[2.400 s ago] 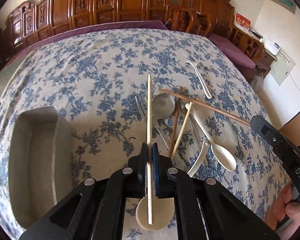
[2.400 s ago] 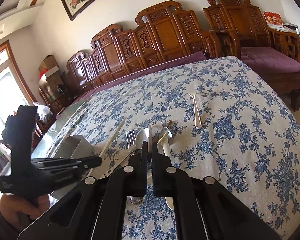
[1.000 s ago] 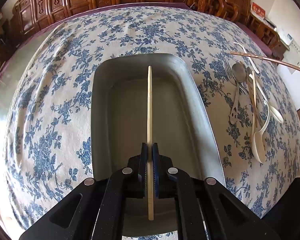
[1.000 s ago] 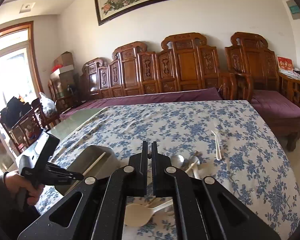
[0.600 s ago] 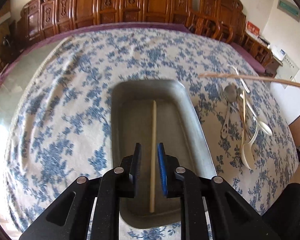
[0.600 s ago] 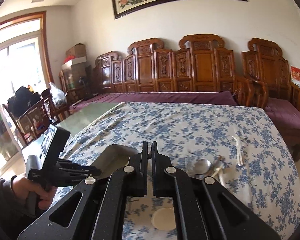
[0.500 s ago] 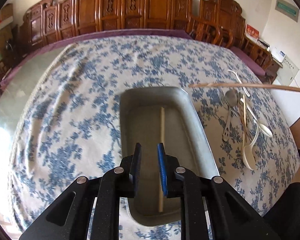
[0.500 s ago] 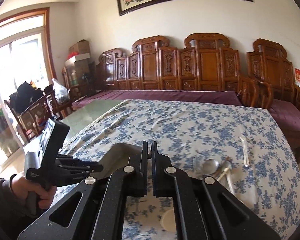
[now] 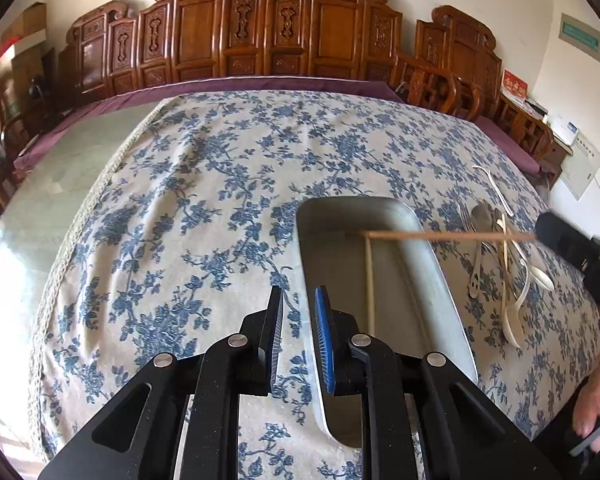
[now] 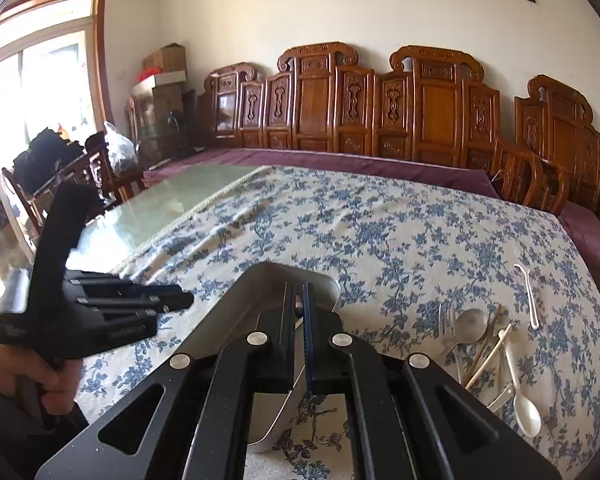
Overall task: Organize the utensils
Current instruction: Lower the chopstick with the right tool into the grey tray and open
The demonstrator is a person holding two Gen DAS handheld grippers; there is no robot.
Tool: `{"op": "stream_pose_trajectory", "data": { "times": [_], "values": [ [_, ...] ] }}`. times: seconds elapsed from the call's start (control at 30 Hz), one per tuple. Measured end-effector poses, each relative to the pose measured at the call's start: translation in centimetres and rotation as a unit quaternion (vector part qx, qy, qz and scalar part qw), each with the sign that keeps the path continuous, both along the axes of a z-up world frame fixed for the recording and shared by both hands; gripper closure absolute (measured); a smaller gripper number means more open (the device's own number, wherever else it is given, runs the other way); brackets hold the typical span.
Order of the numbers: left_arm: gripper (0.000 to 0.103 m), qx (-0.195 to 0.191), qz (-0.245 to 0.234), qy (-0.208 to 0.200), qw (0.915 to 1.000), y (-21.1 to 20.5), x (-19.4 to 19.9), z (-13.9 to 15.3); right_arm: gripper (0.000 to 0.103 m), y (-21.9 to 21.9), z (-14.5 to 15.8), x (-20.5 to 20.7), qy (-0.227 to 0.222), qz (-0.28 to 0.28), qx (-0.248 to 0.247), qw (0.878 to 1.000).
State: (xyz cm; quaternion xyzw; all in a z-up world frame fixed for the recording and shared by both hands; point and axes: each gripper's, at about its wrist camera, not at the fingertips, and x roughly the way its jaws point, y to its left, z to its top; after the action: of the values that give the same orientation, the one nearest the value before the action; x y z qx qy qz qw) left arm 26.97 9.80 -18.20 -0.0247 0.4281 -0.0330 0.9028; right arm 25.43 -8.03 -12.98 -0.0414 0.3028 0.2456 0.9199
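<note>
A metal tray (image 9: 444, 276) lies on the floral tablecloth; a pale chopstick (image 9: 370, 280) lies lengthwise in it. My left gripper (image 9: 298, 300) is open and empty, just left of the tray's near left rim. My right gripper (image 10: 299, 300) is shut on a brown chopstick (image 9: 440, 235), which reaches from the right across the tray, tip over the far end. In the right wrist view only the chopstick's end (image 10: 298, 304) shows between the jaws, above the tray (image 10: 220, 320). A pile of utensils (image 9: 500, 264) lies right of the tray.
The pile holds a fork, a metal spoon (image 10: 466, 330), chopsticks and white plastic spoons (image 10: 520, 392). A lone white utensil (image 10: 530, 300) lies farther back. Carved wooden chairs (image 9: 260, 32) line the far side. Bare glass tabletop (image 9: 60, 184) lies to the left.
My left gripper let the pale chopstick go into the tray, opened, and drew back to the left. My right gripper carried the brown chopstick over the tray.
</note>
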Motion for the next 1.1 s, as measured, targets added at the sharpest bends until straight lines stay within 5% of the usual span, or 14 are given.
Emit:
{"op": "stream_pose_trajectory", "data": {
  "times": [0.33, 0.9, 1.0, 1.1],
  "values": [
    [0.088, -0.01, 0.006, -0.009, 0.9999, 0.6, -0.2, 0.5, 0.098, 1.9, -2.9, -1.3, 0.037, 0.008, -0.039, 0.999],
    [0.088, -0.017, 0.008, -0.018, 0.9997, 0.7, -0.6, 1.2, 0.095, 3.0, -6.1, -1.9, 0.13, 0.045, -0.025, 0.99],
    [0.088, -0.017, 0.007, -0.02, 0.9996, 0.4, -0.5, 1.2, 0.079, 2.8, -5.6, -2.0, 0.124, 0.053, -0.02, 0.991],
    [0.088, -0.016, 0.004, -0.02, 0.9997, -0.1, -0.5, 1.3, 0.079, 2.2, -4.8, -2.1, 0.113, 0.055, -0.019, 0.992]
  ]
}}
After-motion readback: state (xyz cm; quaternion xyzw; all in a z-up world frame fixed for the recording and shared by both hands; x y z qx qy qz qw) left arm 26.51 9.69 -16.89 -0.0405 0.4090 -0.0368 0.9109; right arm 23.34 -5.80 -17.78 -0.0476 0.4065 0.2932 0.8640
